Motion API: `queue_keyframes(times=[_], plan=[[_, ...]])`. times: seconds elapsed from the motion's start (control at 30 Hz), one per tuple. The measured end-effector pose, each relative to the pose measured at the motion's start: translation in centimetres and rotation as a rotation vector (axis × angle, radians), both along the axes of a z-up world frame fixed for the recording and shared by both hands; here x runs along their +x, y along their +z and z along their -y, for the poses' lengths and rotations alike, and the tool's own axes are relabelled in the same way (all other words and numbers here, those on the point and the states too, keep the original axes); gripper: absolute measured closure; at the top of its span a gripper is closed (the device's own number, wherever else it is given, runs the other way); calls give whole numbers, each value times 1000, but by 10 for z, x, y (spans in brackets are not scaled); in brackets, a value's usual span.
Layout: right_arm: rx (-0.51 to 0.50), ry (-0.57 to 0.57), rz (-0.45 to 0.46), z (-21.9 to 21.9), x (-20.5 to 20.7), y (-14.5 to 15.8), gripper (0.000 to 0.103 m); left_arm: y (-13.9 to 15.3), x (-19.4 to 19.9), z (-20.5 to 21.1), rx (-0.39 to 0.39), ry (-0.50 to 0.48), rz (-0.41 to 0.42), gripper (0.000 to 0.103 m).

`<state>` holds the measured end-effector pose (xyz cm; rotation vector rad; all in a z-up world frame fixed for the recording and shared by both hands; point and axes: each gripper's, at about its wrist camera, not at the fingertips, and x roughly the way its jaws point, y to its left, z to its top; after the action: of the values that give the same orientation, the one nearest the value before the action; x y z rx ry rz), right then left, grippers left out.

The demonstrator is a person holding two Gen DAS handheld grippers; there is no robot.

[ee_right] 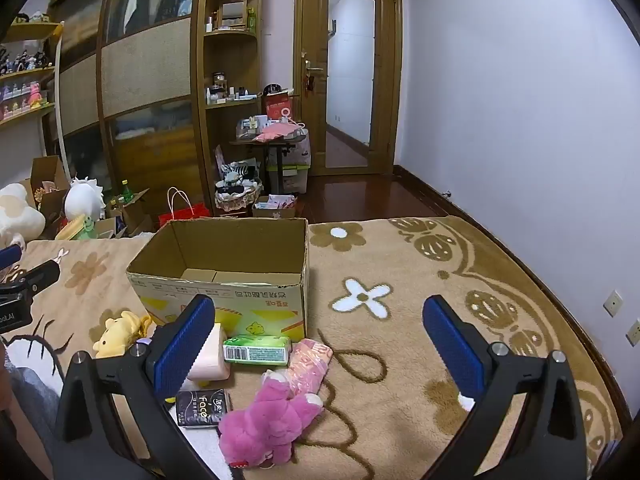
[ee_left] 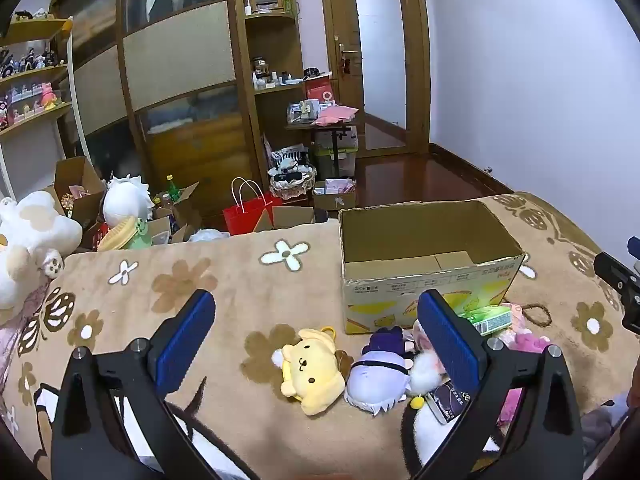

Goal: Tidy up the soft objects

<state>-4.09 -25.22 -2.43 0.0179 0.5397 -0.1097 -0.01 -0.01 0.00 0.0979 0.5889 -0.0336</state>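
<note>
The left gripper (ee_left: pixel 316 332) hangs over the flowered blanket (ee_left: pixel 224 280), tipped downward, its blue pads spread wide apart with nothing between them. Just below and between its fingers lie a yellow dog plush (ee_left: pixel 310 372) on its back and, touching it on the right, a purple-and-white doll plush (ee_left: pixel 380 376). Behind the right finger sit a green tissue pack (ee_left: pixel 490 318) and some pink soft things, partly hidden. Straight ahead, a little to the right, stands the open cardboard box (ee_left: pixel 428 276), its floor bare as far as can be seen.

The right gripper (ee_right: pixel 318 340) is likewise tipped down and gaping, holding nothing. Close under its left finger (ee_right: pixel 186 344) lies a pale pink pack (ee_right: pixel 212 356), with the green tissue pack (ee_right: pixel 258 349) just beside it and a pink patterned pouch (ee_right: pixel 310 364) touching that pack's end. Nearer the handle lie a black tissue pack (ee_right: pixel 202 402) and a magenta bear plush (ee_right: pixel 268 424), face down, close together. The cardboard box (ee_right: pixel 224 280) stands ahead and to the left, just behind the packs; the yellow dog plush (ee_right: pixel 118 334) shows past the left finger. To the right of this gripper the blanket (ee_right: pixel 400 320) runs bare to the wall.

Beyond the bed, at the far left, a white cow plush (ee_left: pixel 28 240) sits among open cartons, and a red paper bag (ee_left: pixel 250 216) stands on the floor.
</note>
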Motion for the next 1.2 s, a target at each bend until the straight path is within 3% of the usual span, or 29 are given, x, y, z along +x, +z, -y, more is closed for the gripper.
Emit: queue_keyframes(times=[0.37, 1.2], plan=[[-1, -5, 23, 2, -3, 2, 0, 11, 2, -5, -5, 13, 4, 3], [3, -4, 26, 1, -2, 8, 0, 6, -4, -4, 5, 23, 17, 3]])
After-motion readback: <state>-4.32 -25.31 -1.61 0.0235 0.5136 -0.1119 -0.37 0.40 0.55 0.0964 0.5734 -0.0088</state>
